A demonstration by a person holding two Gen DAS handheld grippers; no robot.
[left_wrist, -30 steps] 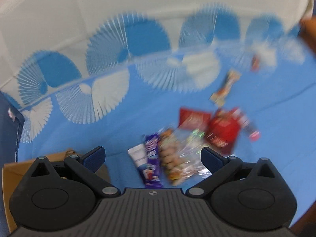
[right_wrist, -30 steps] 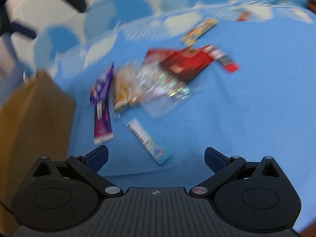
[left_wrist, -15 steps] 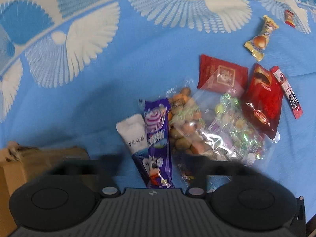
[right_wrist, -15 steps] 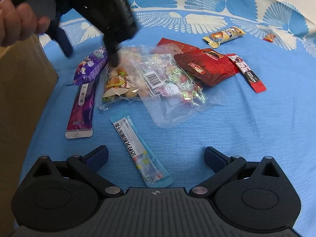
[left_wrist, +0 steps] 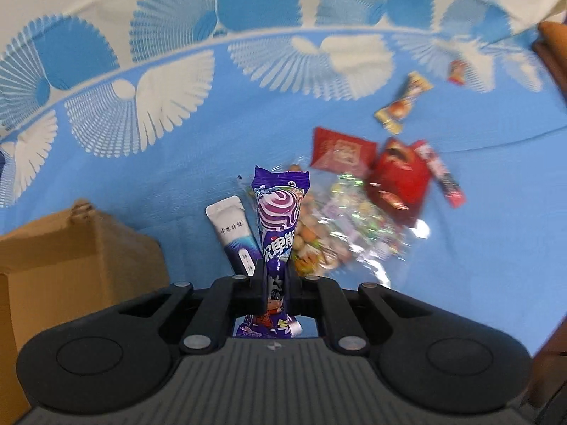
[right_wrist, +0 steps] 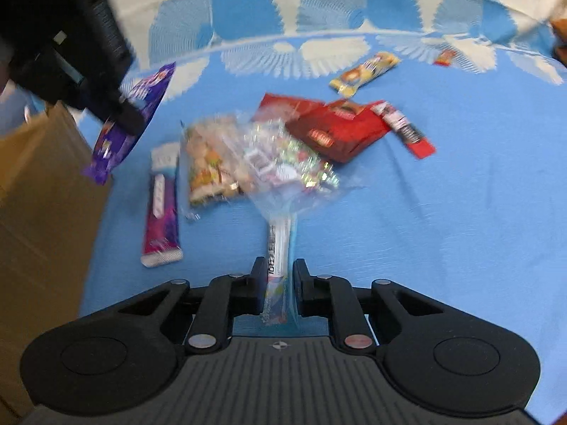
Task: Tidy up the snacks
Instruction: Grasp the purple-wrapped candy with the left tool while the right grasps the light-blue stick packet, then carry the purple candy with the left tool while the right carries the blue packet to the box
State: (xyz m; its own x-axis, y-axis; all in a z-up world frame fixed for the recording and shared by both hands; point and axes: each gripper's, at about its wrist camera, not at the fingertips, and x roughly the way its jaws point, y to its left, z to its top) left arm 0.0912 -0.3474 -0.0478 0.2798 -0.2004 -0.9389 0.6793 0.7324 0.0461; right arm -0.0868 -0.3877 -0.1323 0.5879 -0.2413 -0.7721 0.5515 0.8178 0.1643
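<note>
Right now the left gripper (left_wrist: 275, 276) is clamped on the purple lollipop packet (left_wrist: 280, 209), lifted off the blue cloth (left_wrist: 177, 177) beside the cardboard box (left_wrist: 78, 248). Across from it, the right gripper (right_wrist: 280, 283) has just been closing, with the slim blue-and-white stick packet (right_wrist: 278, 248) between its jaws, its far end tucked under the clear candy bag (right_wrist: 283, 166).

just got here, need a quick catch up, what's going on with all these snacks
A person is sorting snacks off a blue cloth with two handheld grippers. The left gripper is shut on a purple pack; the right gripper has just closed on a pale blue stick pack. A cardboard box sits at the left.
</note>
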